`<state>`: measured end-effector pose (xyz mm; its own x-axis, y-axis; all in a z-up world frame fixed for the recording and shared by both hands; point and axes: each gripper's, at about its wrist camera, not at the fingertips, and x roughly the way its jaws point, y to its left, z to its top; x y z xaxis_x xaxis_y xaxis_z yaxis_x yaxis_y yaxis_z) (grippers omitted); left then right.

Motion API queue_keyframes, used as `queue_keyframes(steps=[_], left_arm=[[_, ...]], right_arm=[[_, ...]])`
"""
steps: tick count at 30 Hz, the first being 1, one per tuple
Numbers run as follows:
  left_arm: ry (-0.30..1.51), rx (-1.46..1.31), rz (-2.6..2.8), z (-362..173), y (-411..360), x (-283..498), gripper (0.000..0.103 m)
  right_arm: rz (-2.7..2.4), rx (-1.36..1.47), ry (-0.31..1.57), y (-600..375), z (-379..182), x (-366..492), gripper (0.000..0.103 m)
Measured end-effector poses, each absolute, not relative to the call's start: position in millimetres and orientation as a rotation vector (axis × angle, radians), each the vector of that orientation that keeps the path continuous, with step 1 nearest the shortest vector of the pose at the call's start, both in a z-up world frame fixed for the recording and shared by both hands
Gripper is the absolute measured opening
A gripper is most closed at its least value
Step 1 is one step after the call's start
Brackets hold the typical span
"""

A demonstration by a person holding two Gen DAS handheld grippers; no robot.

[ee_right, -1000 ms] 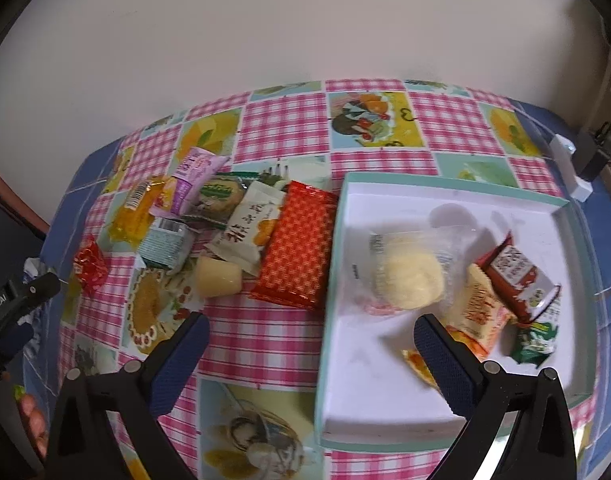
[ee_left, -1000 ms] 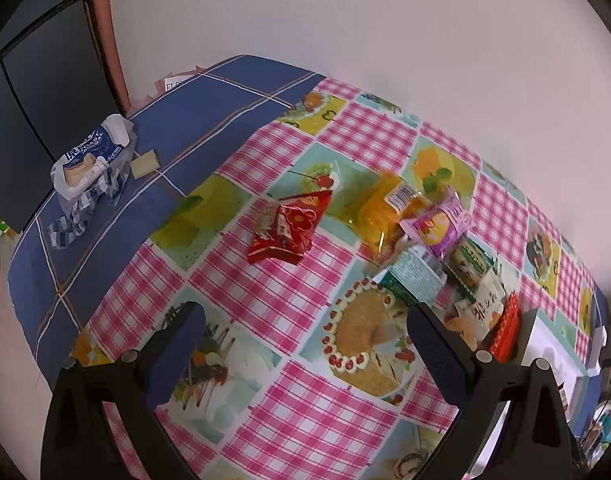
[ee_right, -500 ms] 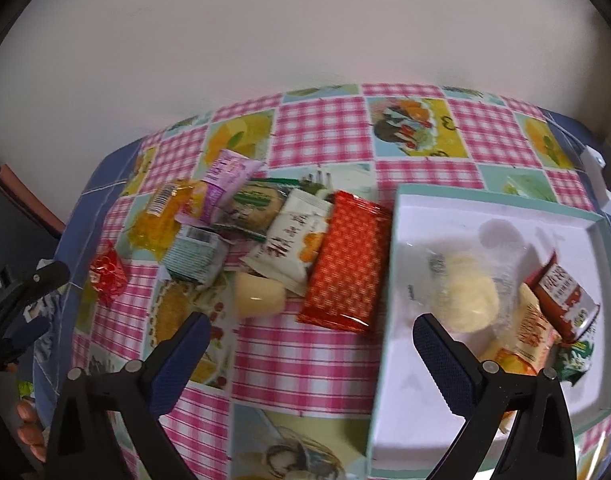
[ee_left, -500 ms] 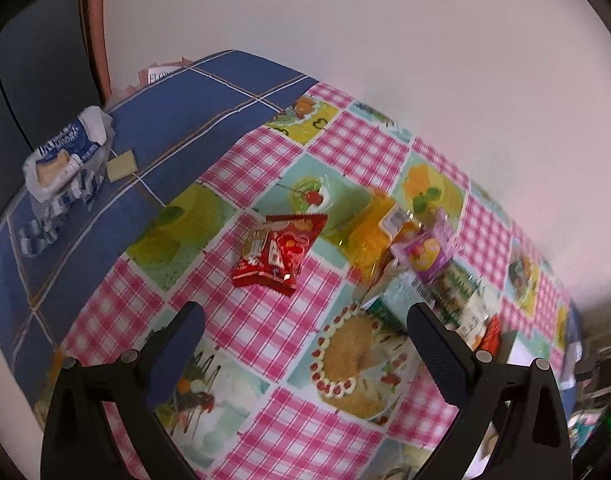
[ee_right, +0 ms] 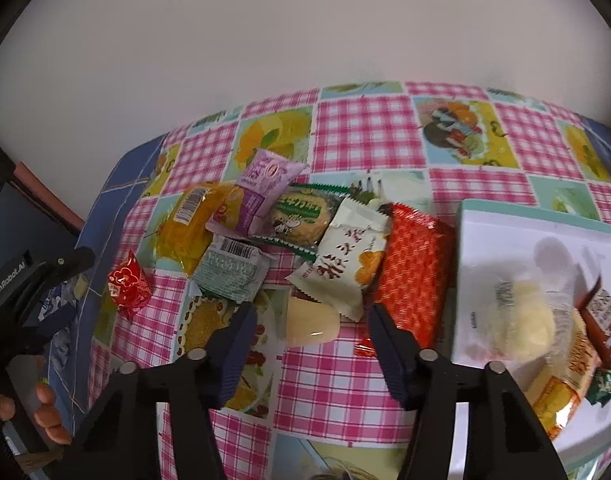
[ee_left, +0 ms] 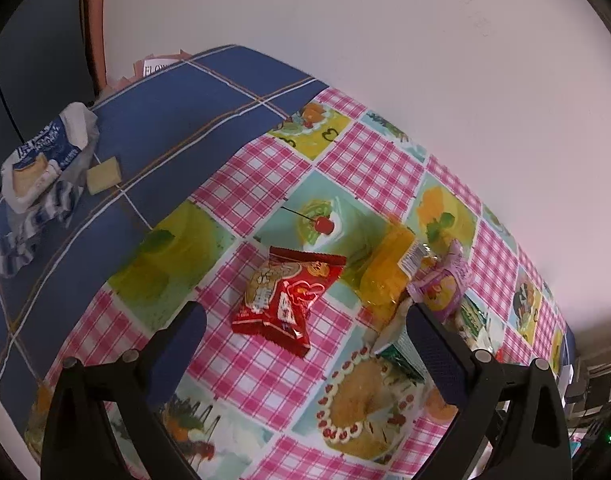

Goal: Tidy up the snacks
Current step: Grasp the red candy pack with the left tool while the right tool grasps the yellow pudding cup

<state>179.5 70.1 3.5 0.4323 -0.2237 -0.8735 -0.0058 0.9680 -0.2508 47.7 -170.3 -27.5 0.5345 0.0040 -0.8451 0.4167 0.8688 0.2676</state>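
The left tool (ee_left: 305,344) hangs over the checked surface (ee_left: 369,160) with its jaws wide apart, and the red snack packet (ee_left: 289,296) lies flat on the cloth in the gap between them, touched by neither pad. It sits apart from the other snacks, toward the blue-cloth end of the surface.

The right tool (ee_right: 311,320) has just been closing its jaws, which now stand partly apart around a pale yellow wrapped snack (ee_right: 311,320) (the pads look clear of it). Just behind that lie a white packet (ee_right: 347,260), a red foil bar (ee_right: 415,264), a grey-green packet (ee_right: 233,268), a purple packet (ee_right: 265,188) and an orange-yellow packet (ee_right: 185,232), heaped together. The white tray (ee_right: 505,220) stands at the surface's right end, touching the red bar, and holds several snacks. A bag with a blue label (ee_left: 45,160) lies on the blue cloth.
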Motion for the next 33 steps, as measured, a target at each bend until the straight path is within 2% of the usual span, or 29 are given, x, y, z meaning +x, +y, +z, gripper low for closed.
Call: queue_keyframes(steps=[6,8,12,14,15,17,26,33], left_arm=[[1.151,-0.225,-0.14,-19.1,72.5,197.5,0.099],[1.16,-0.225,-0.144,-25.5,74.1,202.0,0.088],[1.191,-0.238,-0.157,-40.5,78.2,209.6,0.083],[1.212,-0.249,-0.155,-47.3,81.4,211.8,0.071],[1.228,-0.26,-0.156,-51.5,83.3,212.6,0.067],[1.258,-0.287,-0.168,-58.7,85.8,212.4,0.053],[1.281,-0.326,-0.173,-59.8,83.3,206.0,0.047],[1.251,-0.357,-0.179,-35.7,76.5,193.2,0.047]], right_arm=[[-0.238,0.475,1.042,-166.8,-48.0,63.4,0.051],[-0.24,0.474,1.058,-167.3,-54.2,65.6,0.047],[-0.243,0.494,1.084,-170.2,-66.8,68.1,0.045],[-0.244,0.496,1.094,-170.5,-72.6,68.8,0.04],[-0.241,0.502,1.096,-170.2,-73.9,69.5,0.04],[-0.236,0.524,1.097,-171.3,-78.4,70.0,0.04],[-0.24,0.525,1.09,-171.4,-75.9,67.9,0.04],[-0.238,0.532,1.057,-174.4,-53.2,53.5,0.04]])
